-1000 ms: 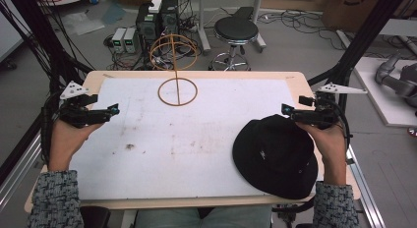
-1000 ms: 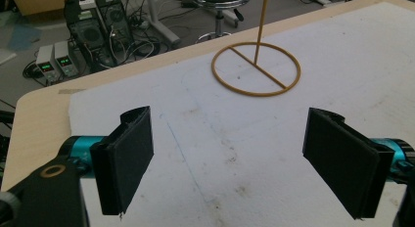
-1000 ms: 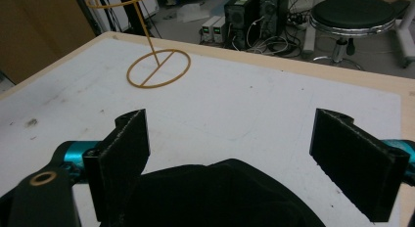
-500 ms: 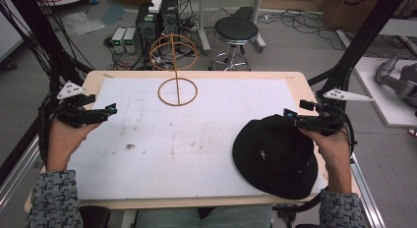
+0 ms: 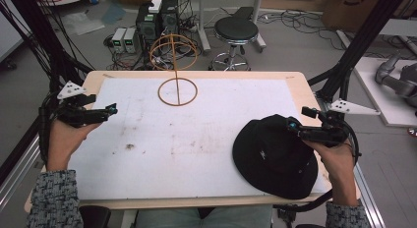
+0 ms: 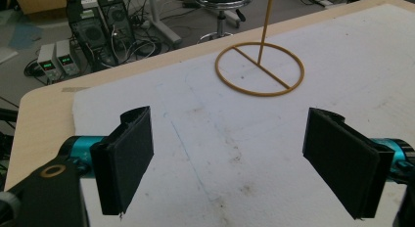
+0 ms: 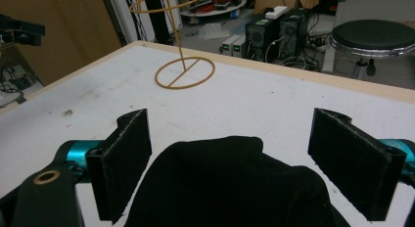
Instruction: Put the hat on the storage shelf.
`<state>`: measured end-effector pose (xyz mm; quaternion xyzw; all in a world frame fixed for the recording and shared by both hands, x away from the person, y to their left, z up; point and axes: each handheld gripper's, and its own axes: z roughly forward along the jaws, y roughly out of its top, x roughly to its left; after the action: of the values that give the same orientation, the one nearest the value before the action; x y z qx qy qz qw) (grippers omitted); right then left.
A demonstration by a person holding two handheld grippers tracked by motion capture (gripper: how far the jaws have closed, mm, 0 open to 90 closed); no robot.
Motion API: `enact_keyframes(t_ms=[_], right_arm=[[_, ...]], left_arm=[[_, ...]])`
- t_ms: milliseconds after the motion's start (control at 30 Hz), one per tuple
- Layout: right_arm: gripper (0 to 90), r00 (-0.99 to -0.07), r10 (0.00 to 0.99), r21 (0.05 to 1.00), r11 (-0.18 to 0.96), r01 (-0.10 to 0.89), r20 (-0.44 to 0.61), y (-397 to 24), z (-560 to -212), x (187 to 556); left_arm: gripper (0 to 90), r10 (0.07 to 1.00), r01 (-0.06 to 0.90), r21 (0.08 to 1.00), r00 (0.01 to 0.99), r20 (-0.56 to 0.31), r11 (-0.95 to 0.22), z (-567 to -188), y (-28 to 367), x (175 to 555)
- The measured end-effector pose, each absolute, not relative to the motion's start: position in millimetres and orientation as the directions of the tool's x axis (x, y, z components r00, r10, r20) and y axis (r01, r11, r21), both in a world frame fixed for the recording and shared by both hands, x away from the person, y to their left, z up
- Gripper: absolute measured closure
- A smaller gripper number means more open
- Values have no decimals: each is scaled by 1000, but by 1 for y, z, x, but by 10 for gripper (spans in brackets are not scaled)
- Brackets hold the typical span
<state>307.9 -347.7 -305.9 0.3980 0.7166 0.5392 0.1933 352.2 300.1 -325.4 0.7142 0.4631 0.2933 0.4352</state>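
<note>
Right tool [image 5: 295, 126]: jaws spread wide, pinching nothing; the crown of the black fabric bucket hat [image 5: 275, 156] rises between them in the right gripper view, pads clear of it on both sides.
Left tool [image 5: 112, 109]: jaws spread, nothing between them, held above the bare left side of the white-topped wooden counter [image 5: 216, 134].
Hidden: the hat's right brim lies under the right hand [image 5: 334, 156]; its near edge is cut off in the right gripper view.
Hat: soft, dark, folds hard to make out, small pale mark on the crown; lies at the counter's near right corner.
Beyond: thin yellow wire stand with a ring base [image 5: 177, 92], well apart at the far middle.
</note>
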Motion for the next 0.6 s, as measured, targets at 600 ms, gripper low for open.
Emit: enact_keyframes(t_ms=[600], right_arm=[[258, -606, 782, 926, 109, 362, 145, -359, -338, 303]], left_arm=[[194, 917, 404, 895, 399, 15, -190, -325, 301, 352]])
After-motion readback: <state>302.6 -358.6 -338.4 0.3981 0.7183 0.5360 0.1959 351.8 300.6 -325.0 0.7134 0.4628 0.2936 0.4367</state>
